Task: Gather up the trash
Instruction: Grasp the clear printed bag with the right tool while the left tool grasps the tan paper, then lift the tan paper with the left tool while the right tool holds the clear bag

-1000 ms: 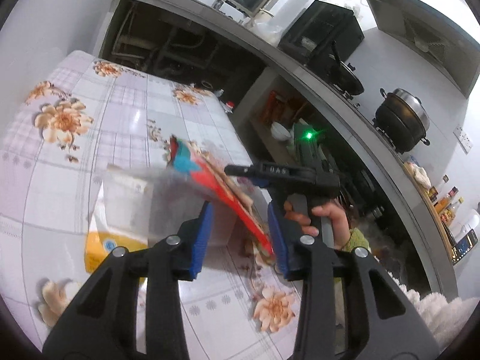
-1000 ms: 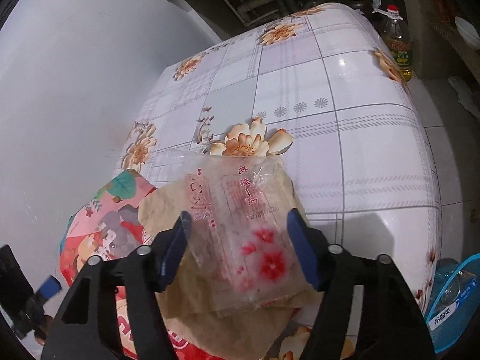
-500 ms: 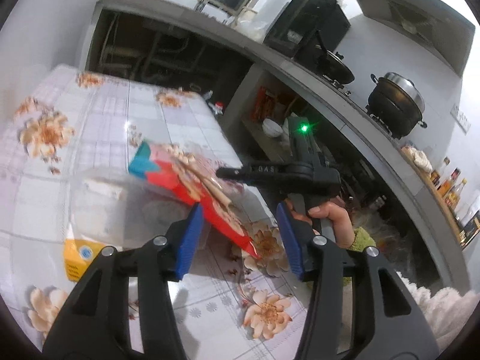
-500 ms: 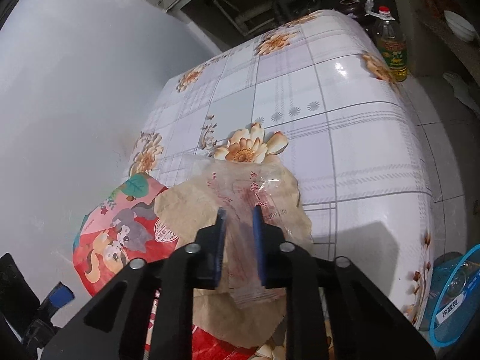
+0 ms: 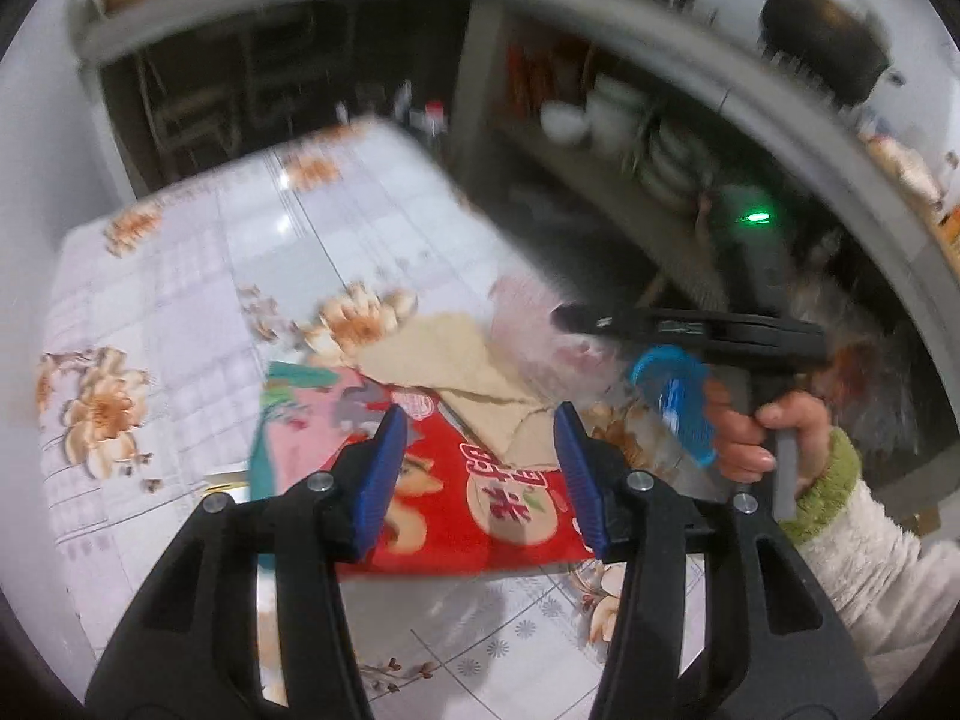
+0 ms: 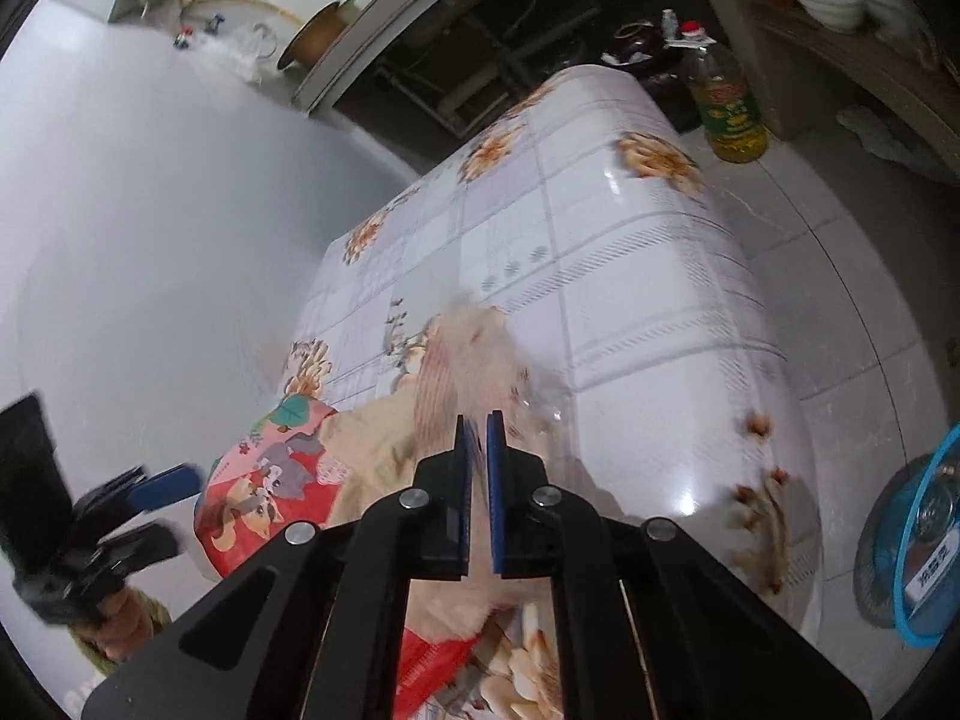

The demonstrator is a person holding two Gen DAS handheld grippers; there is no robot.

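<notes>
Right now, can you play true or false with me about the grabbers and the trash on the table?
1. The right gripper is pinching the clear plastic bag. True.
2. The left gripper is squeezed shut. False: its jaws stand wide apart, above the red snack bag.
3. The oil bottle stands on the table. False: it stands on the floor beyond it.
4. Brown paper lies on the red snack bag. True.

Tablecloth (image 6: 630,312): white, grey grid, orange flowers. Snack bag (image 5: 480,498): red, with pink and teal at its 10 o'clock corner, cartoon prints. Paper (image 5: 456,360): tan. Clear wrapper (image 6: 462,354): red print. Gripper pads (image 5: 384,468): blue. Bin rim (image 6: 918,546), 3 o'clock: blue.
</notes>
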